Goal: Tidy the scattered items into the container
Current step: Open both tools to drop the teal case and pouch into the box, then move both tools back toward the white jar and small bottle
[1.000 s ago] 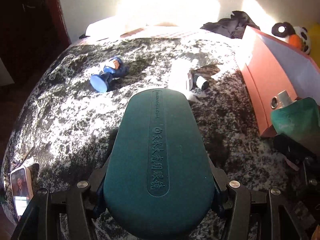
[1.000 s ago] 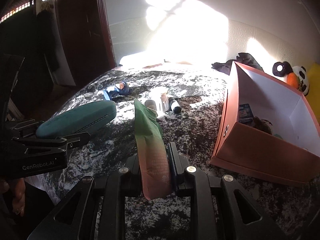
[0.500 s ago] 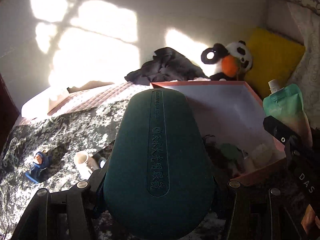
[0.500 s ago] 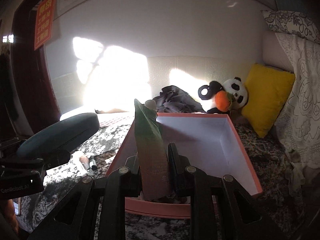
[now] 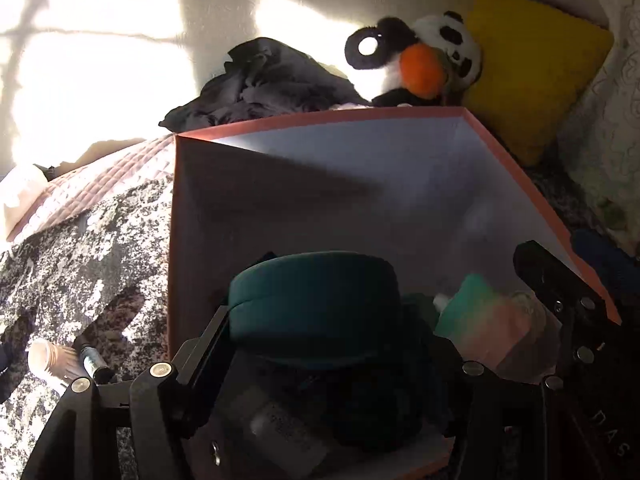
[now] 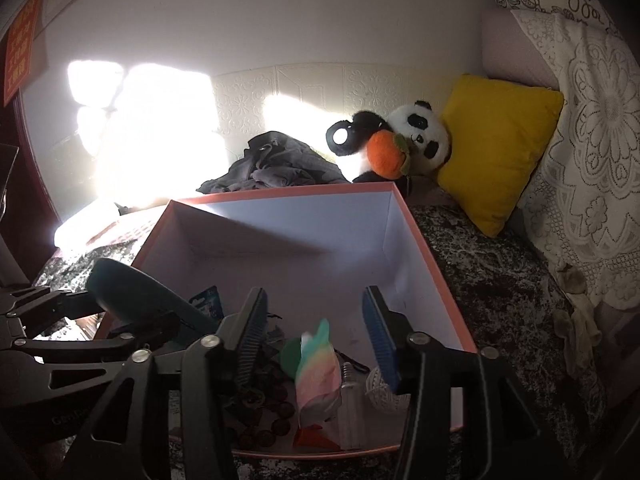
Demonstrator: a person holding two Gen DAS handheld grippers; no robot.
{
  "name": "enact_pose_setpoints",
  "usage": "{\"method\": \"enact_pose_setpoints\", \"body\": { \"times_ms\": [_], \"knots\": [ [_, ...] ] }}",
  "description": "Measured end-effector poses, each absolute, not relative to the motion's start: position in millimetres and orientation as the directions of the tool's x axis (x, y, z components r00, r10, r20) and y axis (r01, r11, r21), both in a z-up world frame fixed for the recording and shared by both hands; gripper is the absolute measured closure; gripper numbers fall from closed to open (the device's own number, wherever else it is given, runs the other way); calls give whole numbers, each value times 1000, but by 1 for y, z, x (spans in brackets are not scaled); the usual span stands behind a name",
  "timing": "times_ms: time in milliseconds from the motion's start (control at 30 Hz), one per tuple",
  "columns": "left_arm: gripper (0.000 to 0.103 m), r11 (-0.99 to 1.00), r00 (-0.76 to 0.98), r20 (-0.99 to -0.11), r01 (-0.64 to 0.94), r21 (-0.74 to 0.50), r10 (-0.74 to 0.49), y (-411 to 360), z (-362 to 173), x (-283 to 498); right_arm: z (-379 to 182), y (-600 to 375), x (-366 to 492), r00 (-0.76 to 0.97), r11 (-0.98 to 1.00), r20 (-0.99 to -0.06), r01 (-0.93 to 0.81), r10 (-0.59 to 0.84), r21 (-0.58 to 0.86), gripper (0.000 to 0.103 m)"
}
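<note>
Teal case [image 5: 316,300], pouch [image 6: 318,364] inside box [image 6: 432,264]

Only partial letters "DAS" on the right gripper [image 5: 568,312]; red wall sign [image 6: 20,46] illegible.
</note>
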State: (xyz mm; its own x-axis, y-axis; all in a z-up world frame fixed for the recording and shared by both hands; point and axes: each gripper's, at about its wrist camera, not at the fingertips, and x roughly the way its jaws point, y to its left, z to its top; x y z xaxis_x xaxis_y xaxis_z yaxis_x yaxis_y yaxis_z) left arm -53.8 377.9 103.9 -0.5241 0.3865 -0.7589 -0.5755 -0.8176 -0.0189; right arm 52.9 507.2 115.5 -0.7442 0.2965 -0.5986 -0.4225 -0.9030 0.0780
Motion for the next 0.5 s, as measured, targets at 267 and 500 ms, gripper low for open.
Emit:
{"method": "enact_pose_setpoints", "body": {
  "times_ms": [267, 500],
  "knots": [
    [20, -856, -606, -687, -514, -47, 401, 309, 144, -54, 136, 481, 54, -829, -927, -514, -343, 220, 155, 30],
    [18, -909, -665, -667, -415, -45, 337, 211, 150, -41, 152, 400, 46, -888, -967, -449, -192, 100, 165, 30]
  ]
}}
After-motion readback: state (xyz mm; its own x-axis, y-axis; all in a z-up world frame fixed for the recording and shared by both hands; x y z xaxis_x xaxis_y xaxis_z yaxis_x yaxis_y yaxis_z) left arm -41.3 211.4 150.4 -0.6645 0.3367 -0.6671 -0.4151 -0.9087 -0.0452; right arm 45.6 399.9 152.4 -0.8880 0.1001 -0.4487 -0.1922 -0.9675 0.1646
